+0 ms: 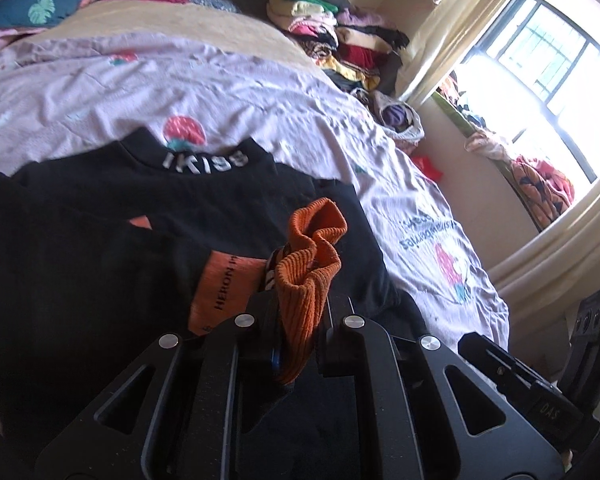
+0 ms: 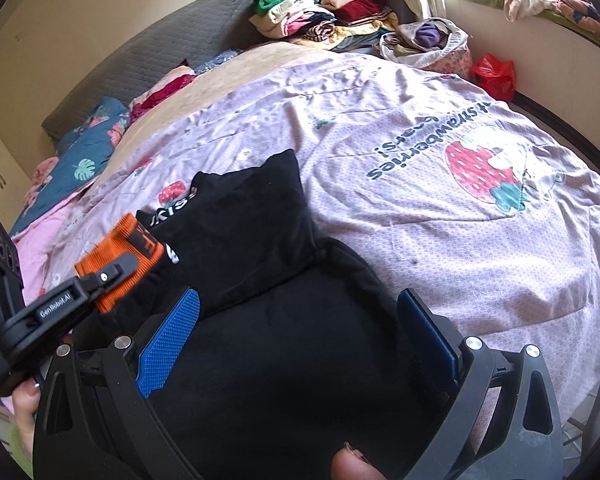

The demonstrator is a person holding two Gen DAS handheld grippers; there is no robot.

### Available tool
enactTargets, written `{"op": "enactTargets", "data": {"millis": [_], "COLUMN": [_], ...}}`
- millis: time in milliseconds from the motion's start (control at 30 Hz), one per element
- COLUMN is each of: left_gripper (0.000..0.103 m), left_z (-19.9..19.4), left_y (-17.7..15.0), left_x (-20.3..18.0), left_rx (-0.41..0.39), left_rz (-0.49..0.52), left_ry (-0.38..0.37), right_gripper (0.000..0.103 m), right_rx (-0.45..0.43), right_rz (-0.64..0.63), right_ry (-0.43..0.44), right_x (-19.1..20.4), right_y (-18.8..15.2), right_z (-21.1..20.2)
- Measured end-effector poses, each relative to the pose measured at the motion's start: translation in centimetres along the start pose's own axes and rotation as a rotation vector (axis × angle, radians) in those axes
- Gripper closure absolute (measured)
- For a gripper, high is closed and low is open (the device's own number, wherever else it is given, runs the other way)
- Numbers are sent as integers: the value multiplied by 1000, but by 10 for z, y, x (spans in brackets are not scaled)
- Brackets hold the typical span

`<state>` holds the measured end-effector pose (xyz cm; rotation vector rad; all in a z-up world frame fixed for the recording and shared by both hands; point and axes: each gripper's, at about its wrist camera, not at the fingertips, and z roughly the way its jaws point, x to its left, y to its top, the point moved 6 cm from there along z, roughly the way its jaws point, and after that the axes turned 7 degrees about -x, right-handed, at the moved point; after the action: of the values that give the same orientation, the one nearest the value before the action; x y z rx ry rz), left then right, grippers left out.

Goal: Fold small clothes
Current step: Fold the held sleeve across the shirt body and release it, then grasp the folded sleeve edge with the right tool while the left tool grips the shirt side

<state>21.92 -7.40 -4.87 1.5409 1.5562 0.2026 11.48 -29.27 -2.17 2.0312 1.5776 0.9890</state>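
We saw daylight flood in from the window, blown out to white glare. Fisheye edges curved and darkened; the black shirt lost detail.

cuff: orange ribbed knit
top: matt black cloth
pads: blue textured plastic
sheet: wrinkled cotton-like cloth

The black left gripper has its 2 fingers closed tight on a ribbed orange knit cuff, angled forward and slightly down. The black right gripper holds its 2 blue-padded fingers spread wide apart, low over a black garment. A thumb tip shows behind it.
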Motion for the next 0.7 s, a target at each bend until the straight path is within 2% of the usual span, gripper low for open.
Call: {"op": "enactTargets", "data": {"millis": [67,133,200,300,400,467,533,567,633,700], "left_gripper": [95,83,60,48,37,34,31,29,28,28], "left_z": [7,11,12,5,-8,-18,-27,-34,-42,-55], "left_y": [-5,-9,-12,-10,-1,8,17,21,27,32], "left_x": [-1,-3,-3,-3,5,16,31,45,63,92], "left_rx": [28,52,68,69,43,16,-9,-24,-44,-68], "left_rz": [1,-4,-9,-3,-1,-9,-10,-13,-26,-56], "left_ry": [-17,-44,-66,-91,-79,-51,7,59,117,187], "right_gripper": [4,4,4,4,4,4,5,8,27,33], "right_rx": [1,4,10,22,43,56,74,92,121,149], "right_rz": [6,13,21,21,13,-13,-40,-56,-72,-71], "right_ry": [-7,-11,-12,-10,10,34,58,72,96,114], "right_x": [-3,-5,-6,-4,4,16,27,34,44,53], "right_y": [1,1,1,-1,-5,-8,-13,-16,-22,-28], "right_z": [2,4,8,15,24,31,39,45,54,64]}}
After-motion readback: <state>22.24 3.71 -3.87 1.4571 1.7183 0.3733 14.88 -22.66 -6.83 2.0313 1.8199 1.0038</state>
